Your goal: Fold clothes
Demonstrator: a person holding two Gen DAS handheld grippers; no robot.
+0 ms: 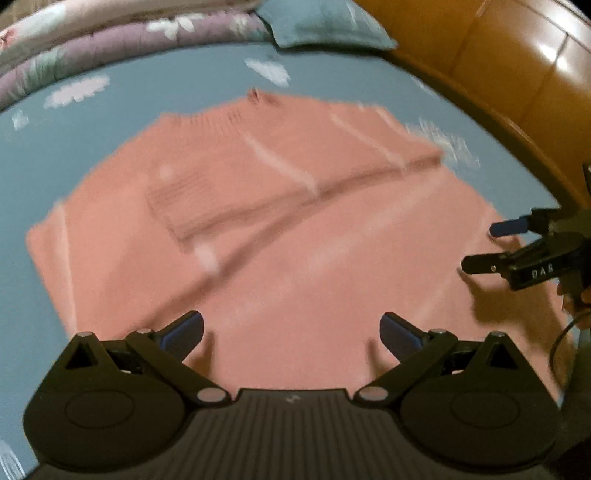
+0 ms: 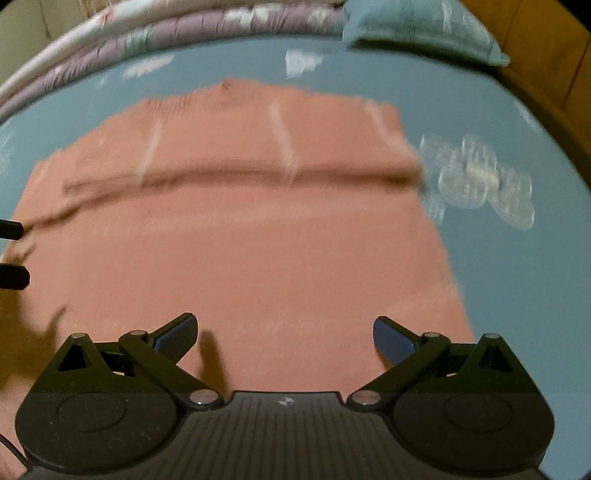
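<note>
A pink knitted sweater lies flat on the blue bedsheet, with a sleeve folded across its upper part. It also fills the right wrist view. My left gripper is open and empty, hovering above the sweater's near hem. My right gripper is open and empty above the near right part of the sweater. It also shows from the side at the right edge of the left wrist view, open. The left gripper's fingertips show at the left edge of the right wrist view. Both views are motion blurred.
A folded floral quilt lies along the far edge of the bed. A blue pillow sits at the far right. A wooden headboard curves along the right side. The sheet has white flower prints.
</note>
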